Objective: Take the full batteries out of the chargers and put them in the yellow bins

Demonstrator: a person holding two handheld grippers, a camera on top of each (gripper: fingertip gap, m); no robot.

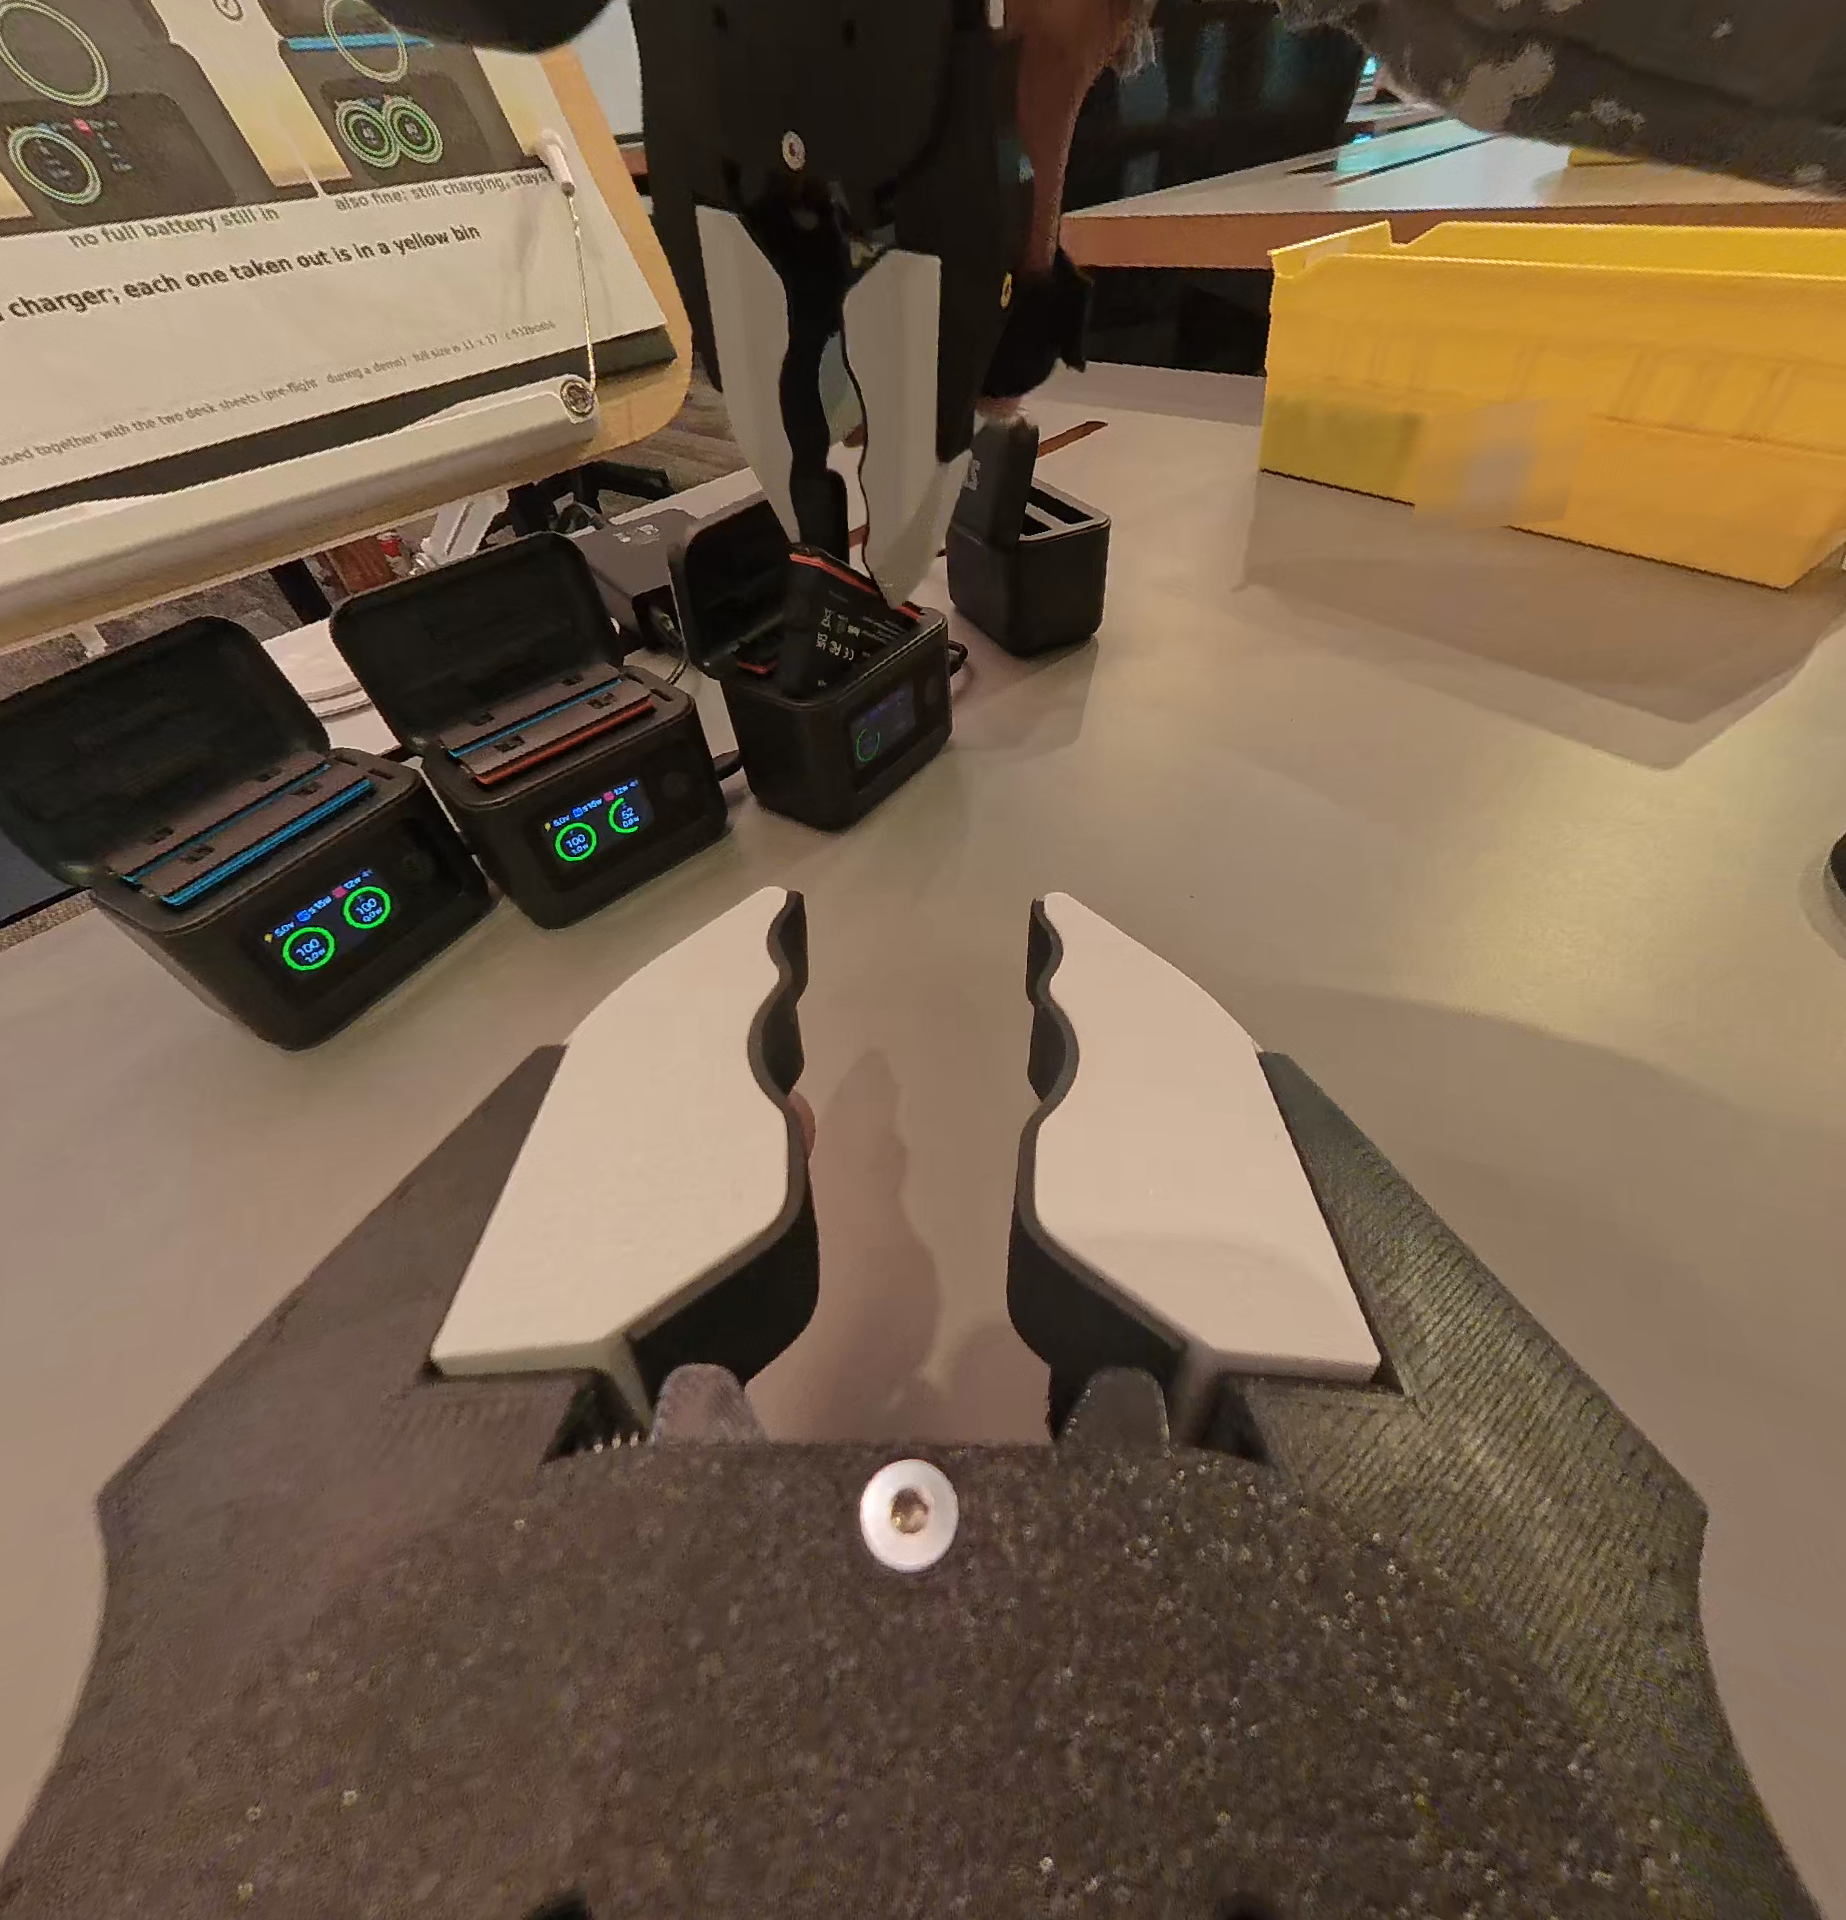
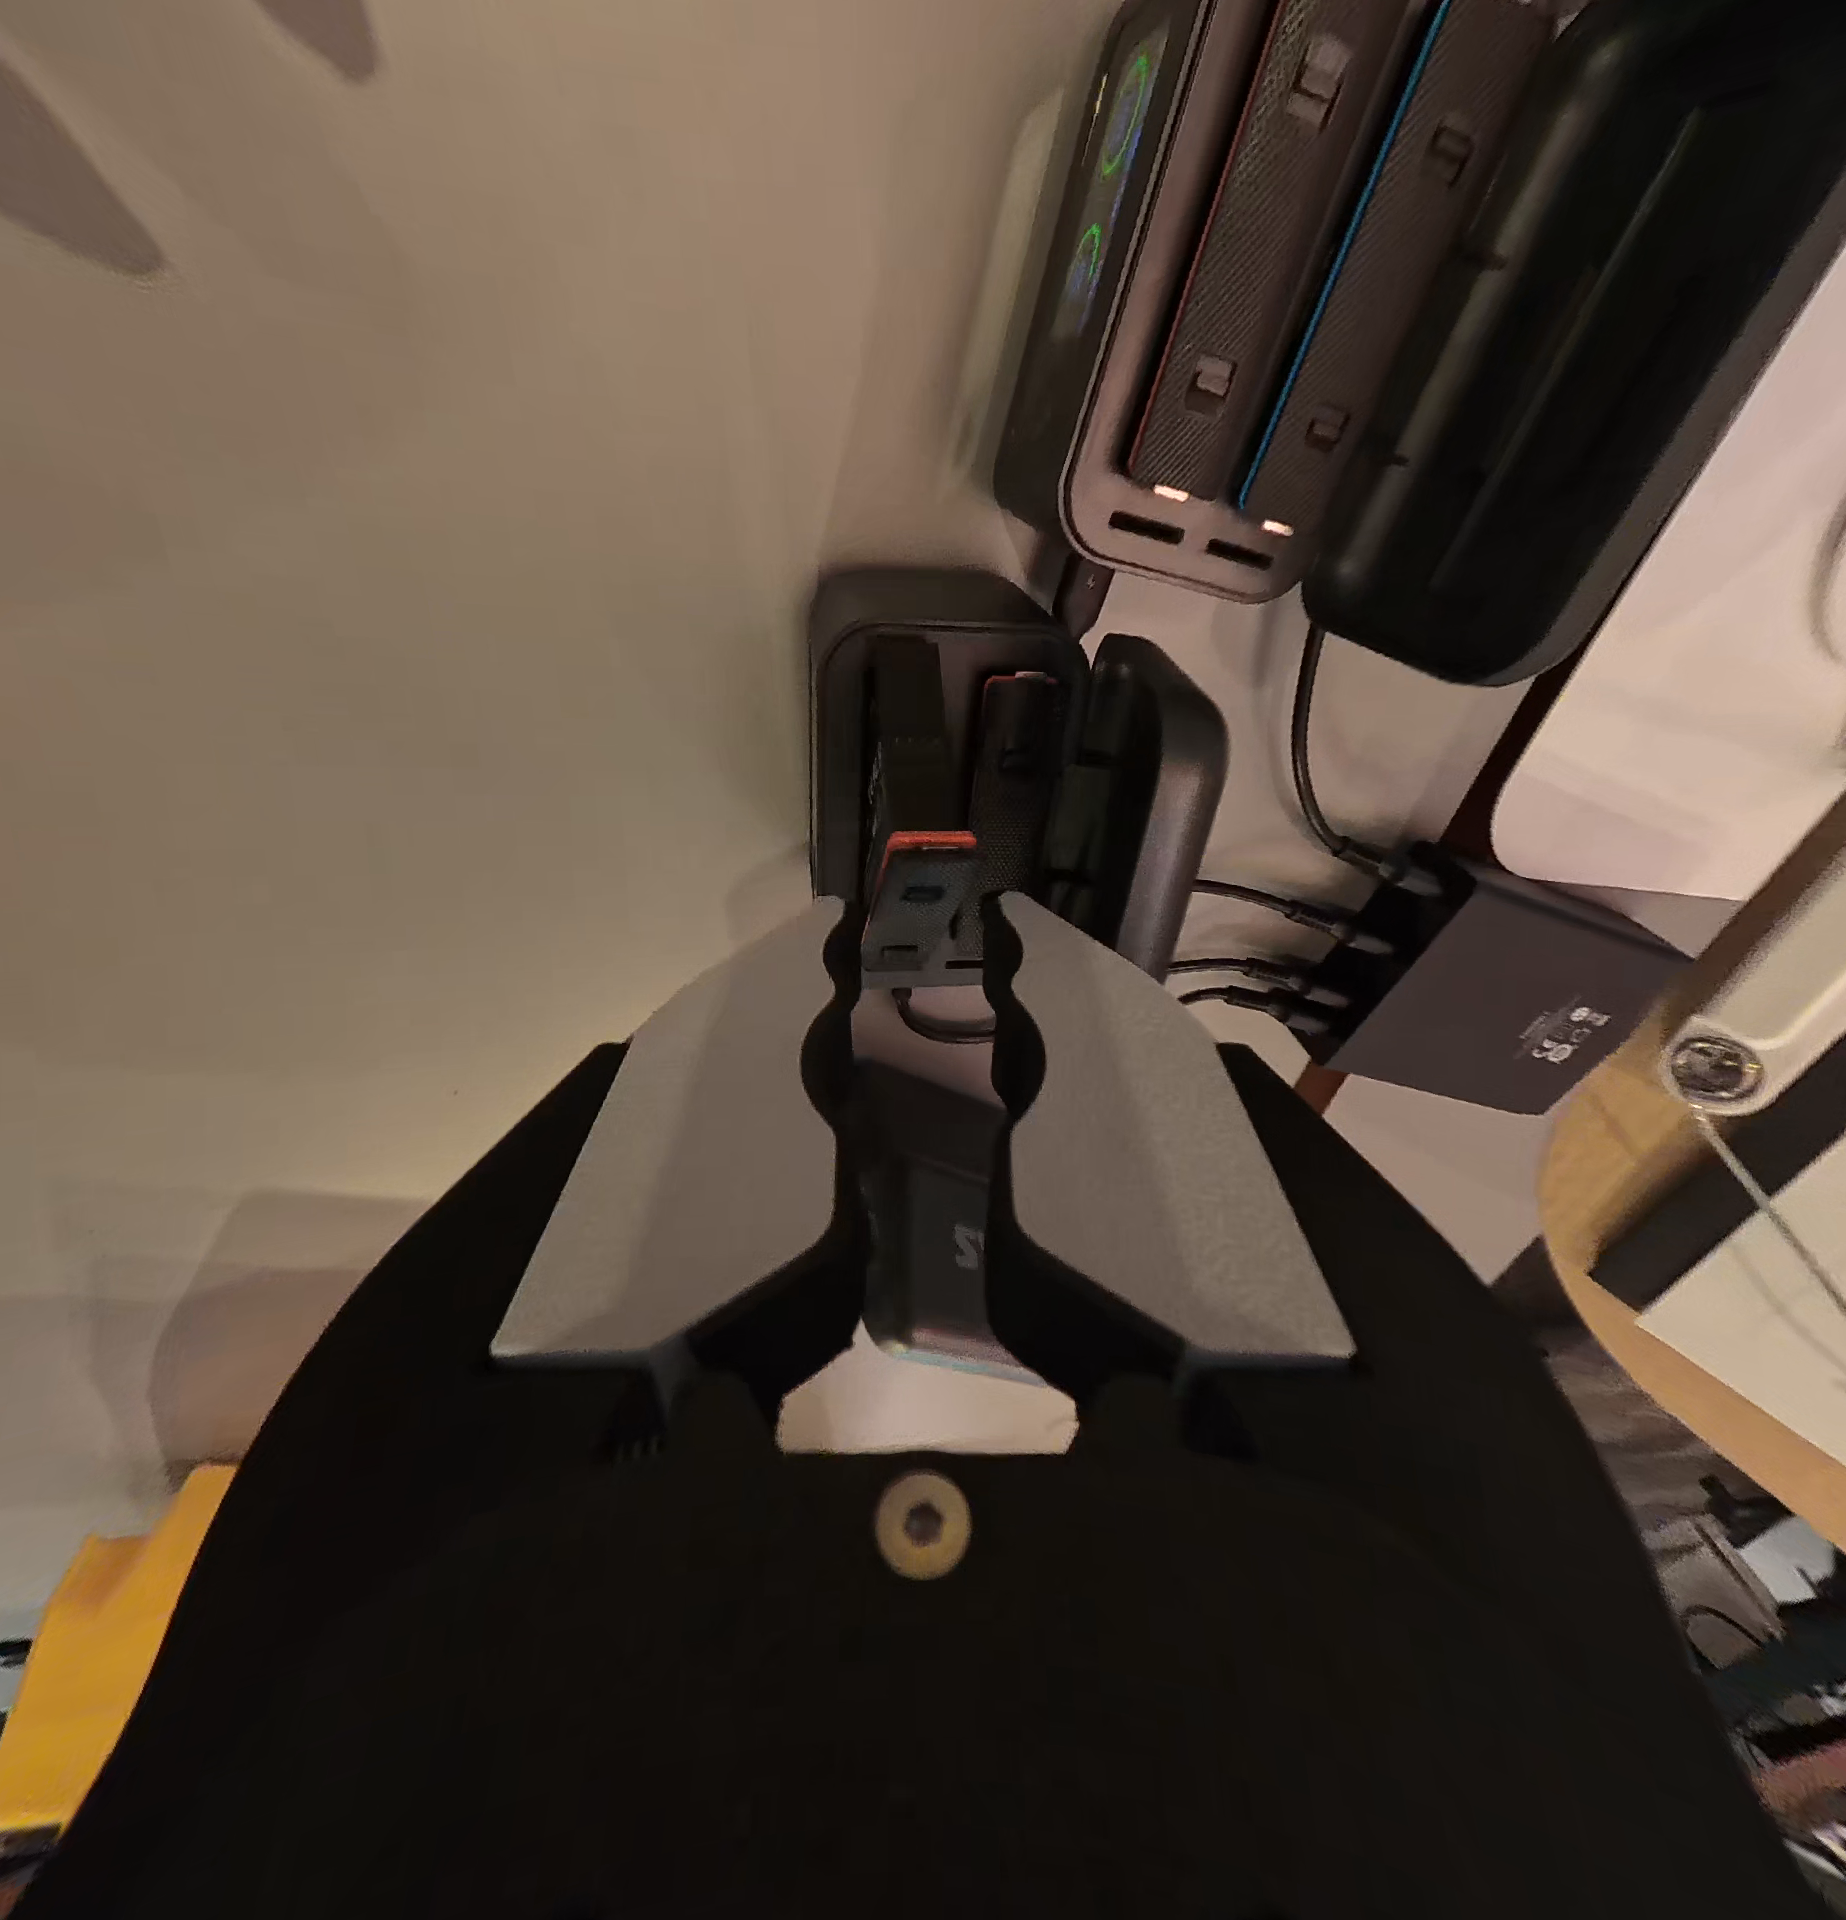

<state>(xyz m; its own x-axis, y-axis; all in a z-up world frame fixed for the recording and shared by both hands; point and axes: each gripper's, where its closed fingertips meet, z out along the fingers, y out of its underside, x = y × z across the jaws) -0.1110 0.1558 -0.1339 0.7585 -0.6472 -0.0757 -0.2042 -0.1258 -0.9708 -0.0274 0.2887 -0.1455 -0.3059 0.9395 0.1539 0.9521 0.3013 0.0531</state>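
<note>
Left gripper (image 1: 914, 997) hovers low over the table (image 1: 1314, 935), fingers apart and empty, clear of the work. Right gripper (image 2: 914, 925) clamps a red-edged battery (image 2: 924, 914), tilted half out of its charger (image 2: 846, 727); the bin (image 1: 1573, 384) waits well apart.

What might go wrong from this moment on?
The right tongs pinch only the top end of the red-edged black battery, tilted half out of the small black charger; it may slip or jam. Lifting might drag that charger along. The yellow plastic bin sits well off to the side.
</note>
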